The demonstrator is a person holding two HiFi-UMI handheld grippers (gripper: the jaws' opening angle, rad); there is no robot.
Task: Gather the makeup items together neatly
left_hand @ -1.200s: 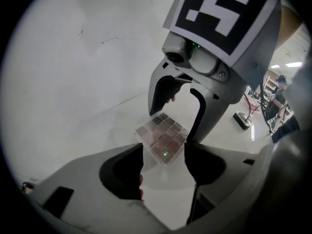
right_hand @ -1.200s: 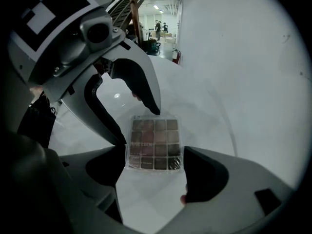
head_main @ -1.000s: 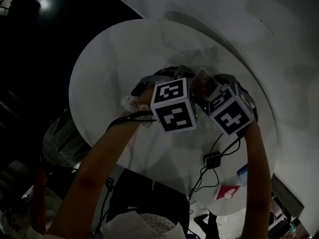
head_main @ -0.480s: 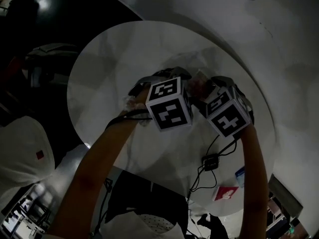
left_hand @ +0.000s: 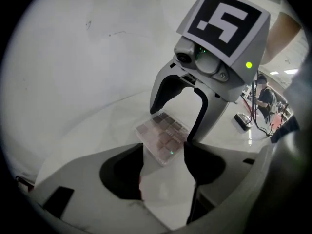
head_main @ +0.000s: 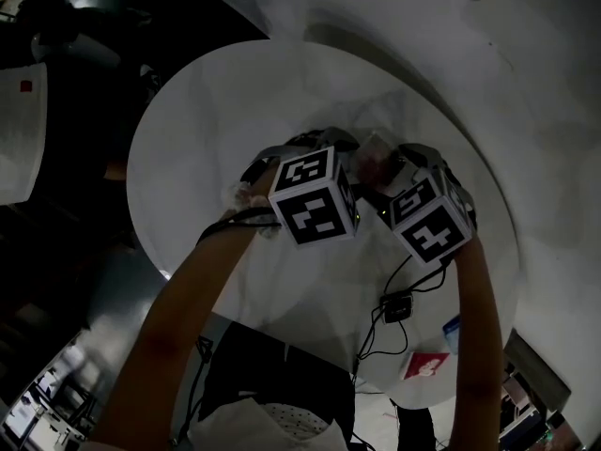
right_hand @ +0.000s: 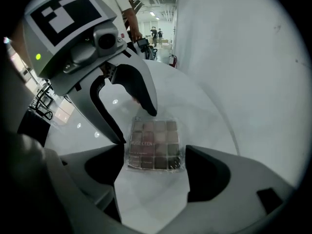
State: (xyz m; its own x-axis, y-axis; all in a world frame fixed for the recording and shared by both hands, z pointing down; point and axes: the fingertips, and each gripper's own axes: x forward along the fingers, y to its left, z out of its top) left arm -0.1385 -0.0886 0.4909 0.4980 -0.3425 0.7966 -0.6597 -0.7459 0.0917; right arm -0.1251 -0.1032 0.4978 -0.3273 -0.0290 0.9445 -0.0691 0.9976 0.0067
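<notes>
A clear eyeshadow palette [right_hand: 155, 144] with brown and pink pans lies flat on the round white table [head_main: 207, 111]. Both grippers meet over it from opposite sides. My right gripper [right_hand: 155, 156] has its jaws opening; the palette's near edge sits between the tips and the pads stand off it. My left gripper [left_hand: 163, 155] is open, with a corner of the palette [left_hand: 163, 138] between its tips, not pressed. Each gripper shows in the other's view: the right gripper [left_hand: 173, 125] and the left gripper [right_hand: 136, 126] straddle the palette's far end. In the head view the marker cubes hide most of the palette [head_main: 376, 153].
A small black box on a cable [head_main: 399, 304] lies on the table near me, with a red card [head_main: 430, 362] and a small blue-and-white item [head_main: 456, 327] beyond it. A pale wall curves behind the table. A bystander in white [head_main: 19, 130] stands at far left.
Both grippers have drifted slightly left and stay over the palette. The bystander in white has moved from lower left to upper left.
</notes>
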